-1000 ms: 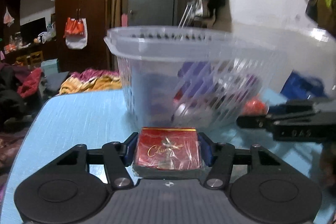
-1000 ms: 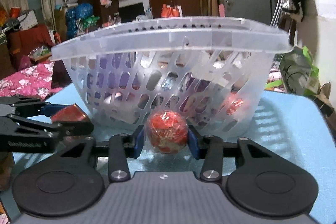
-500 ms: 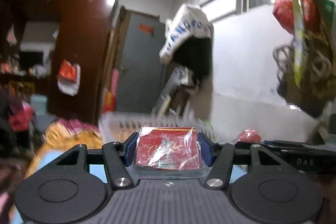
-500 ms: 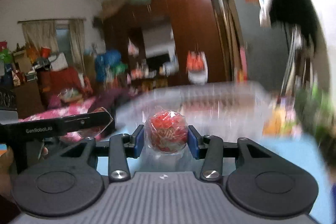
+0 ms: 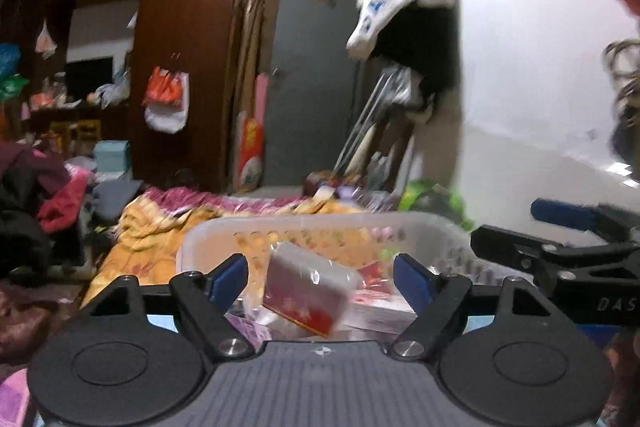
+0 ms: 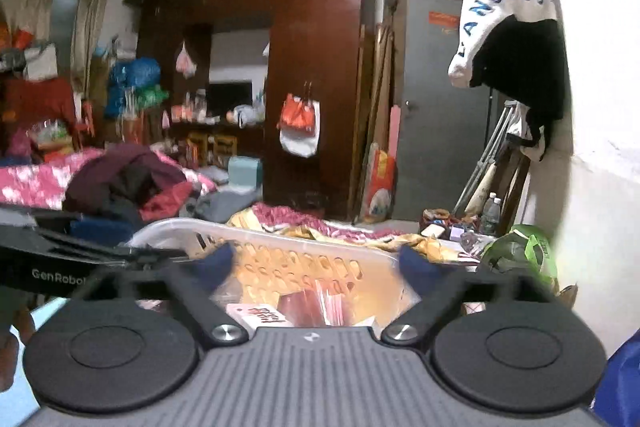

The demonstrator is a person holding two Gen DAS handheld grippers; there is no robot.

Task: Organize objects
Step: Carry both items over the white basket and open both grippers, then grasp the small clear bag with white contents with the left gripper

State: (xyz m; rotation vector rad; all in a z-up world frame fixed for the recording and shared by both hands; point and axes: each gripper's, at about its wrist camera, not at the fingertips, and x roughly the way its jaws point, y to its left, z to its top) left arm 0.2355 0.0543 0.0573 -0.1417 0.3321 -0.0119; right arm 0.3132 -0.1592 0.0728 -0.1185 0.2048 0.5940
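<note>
Left gripper (image 5: 320, 277) hung above the clear basket (image 5: 208, 235), jaws opening, with the tilted red packet (image 5: 308, 293) loose between them, touching neither pad. Seen from the right wrist, the right gripper (image 6: 316, 261) was also opening, nothing between its blurred fingers, above wrapped packets (image 6: 260, 315) lying inside that basket (image 6: 176, 227).

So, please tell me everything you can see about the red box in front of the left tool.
The red box is flat and rectangular, wrapped in shiny clear film, with a pale edge and gold print, blurred. It is tilted, between the opening fingers of the left tool, and neither blue pad touches it. It is above the clear plastic basket, where other packets lie.
</note>
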